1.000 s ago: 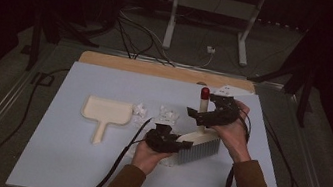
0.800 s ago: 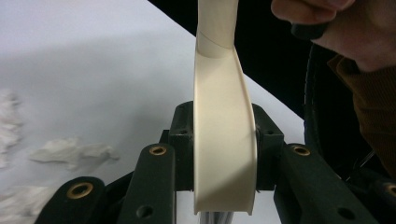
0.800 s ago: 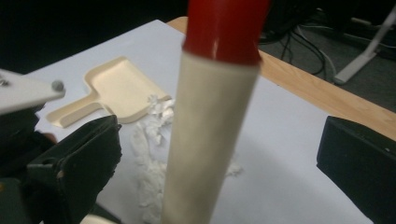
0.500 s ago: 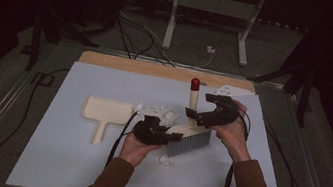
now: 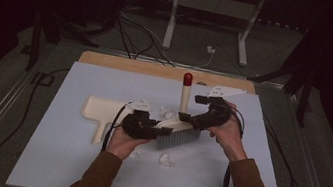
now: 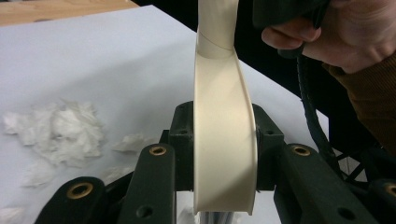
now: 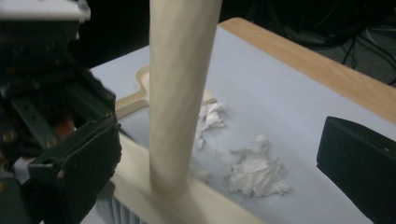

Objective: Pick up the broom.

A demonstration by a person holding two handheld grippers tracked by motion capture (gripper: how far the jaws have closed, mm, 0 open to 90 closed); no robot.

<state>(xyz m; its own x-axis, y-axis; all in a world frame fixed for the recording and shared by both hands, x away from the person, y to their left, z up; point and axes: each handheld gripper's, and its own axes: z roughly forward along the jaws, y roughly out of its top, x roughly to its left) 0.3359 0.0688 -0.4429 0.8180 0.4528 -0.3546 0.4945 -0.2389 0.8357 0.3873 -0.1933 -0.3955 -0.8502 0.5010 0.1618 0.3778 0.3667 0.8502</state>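
White sheet covers the counter (image 5: 66, 169); a cream dustpan (image 5: 101, 112) lies left. At centre stands the brush (image 5: 180, 126), bristles down: left hand-held gripper (image 5: 161, 131) pinches its head, right hand-held gripper (image 5: 189, 121) spread beside its handle. Next, probably, sweep paper scraps (image 5: 167, 113) leftward.

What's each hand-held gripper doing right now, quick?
Left hand-held gripper: shut on the brush head.
Right hand-held gripper: open, jaws either side of the brush handle, not touching it.

brush (image 5: 180, 126): 1 | dustpan (image 5: 101, 112): 1 | tongs: 2 | paper scraps (image 5: 166, 160): several, count unclear
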